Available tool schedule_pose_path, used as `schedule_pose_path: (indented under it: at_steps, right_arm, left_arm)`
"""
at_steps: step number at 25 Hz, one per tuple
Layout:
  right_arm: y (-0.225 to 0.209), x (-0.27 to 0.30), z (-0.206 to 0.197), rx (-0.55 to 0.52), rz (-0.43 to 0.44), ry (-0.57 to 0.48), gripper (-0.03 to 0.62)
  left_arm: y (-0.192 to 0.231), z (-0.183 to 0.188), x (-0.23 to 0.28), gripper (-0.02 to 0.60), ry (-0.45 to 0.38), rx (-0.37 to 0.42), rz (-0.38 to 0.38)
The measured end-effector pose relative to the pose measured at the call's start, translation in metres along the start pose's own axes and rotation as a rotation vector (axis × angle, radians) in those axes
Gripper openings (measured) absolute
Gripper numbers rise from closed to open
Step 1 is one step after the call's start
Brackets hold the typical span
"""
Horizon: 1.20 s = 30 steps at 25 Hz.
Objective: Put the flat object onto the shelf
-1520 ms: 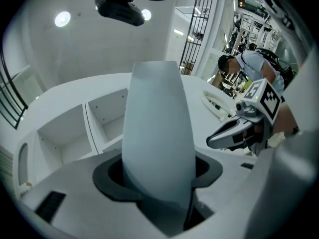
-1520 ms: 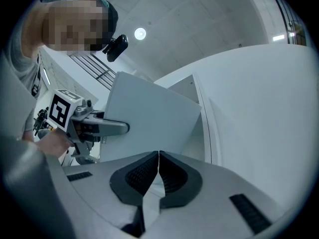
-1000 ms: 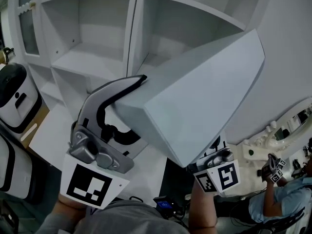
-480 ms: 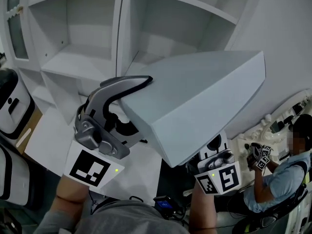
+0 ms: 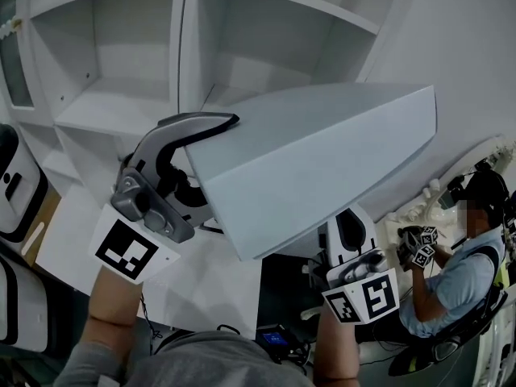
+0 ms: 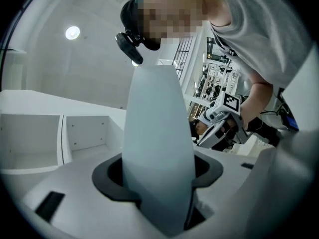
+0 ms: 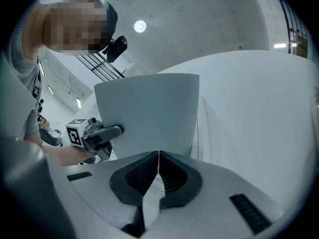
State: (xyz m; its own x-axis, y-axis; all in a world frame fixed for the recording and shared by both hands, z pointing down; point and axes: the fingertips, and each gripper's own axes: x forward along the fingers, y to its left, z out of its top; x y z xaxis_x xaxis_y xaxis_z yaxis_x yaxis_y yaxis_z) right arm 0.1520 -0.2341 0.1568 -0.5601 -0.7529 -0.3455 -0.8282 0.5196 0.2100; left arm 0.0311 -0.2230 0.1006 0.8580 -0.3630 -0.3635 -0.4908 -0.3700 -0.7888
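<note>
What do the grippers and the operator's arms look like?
Left gripper and right gripper: silver-grey curved bodies, black pads. Each carries a white cube with black square markers. The person wears a grey short-sleeved shirt.

We note flat object (image 5: 322, 160): smooth, matt grey | shelf (image 5: 97, 107) at 11 o'clock: smooth white board, laminate-looking, slight sheen

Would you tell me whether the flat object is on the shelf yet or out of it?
Out: the flat object hangs in front of the shelf, clamped by the left gripper and the right gripper.
</note>
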Motion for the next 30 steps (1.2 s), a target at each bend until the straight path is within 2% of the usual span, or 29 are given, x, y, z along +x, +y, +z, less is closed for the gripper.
schedule_pose_path:
  at_steps: [3, 6, 12, 15, 19, 23, 30]
  right_arm:
    - [0.001, -0.001, 0.000, -0.006, -0.006, 0.006, 0.028]
    - [0.003, -0.004, 0.000, -0.013, -0.013, 0.016, 0.028]
    - [0.005, -0.005, -0.002, -0.017, -0.027, 0.030, 0.029]
    - [0.008, -0.004, -0.002, -0.020, -0.027, 0.035, 0.029]
    - [0.012, -0.003, -0.002, -0.023, -0.030, 0.044, 0.029]
    - [0.015, -0.004, -0.002, -0.025, -0.035, 0.051, 0.028]
    - [0.016, -0.004, 0.000, -0.034, -0.039, 0.056, 0.029]
  left_arm:
    - [0.004, 0.001, -0.002, 0.276, -0.069, -0.040, -0.022]
    - [0.005, 0.005, -0.003, 0.275, -0.103, -0.064, -0.035]
    - [0.004, 0.015, -0.004, 0.263, -0.134, -0.035, -0.066]
    - [0.010, 0.025, -0.014, 0.262, -0.215, -0.066, -0.066]
    - [0.015, 0.033, -0.022, 0.264, -0.306, -0.016, -0.066]
    - [0.012, 0.020, -0.022, 0.265, -0.310, 0.010, -0.075]
    - [0.022, 0.001, -0.027, 0.279, -0.312, -0.084, -0.020]
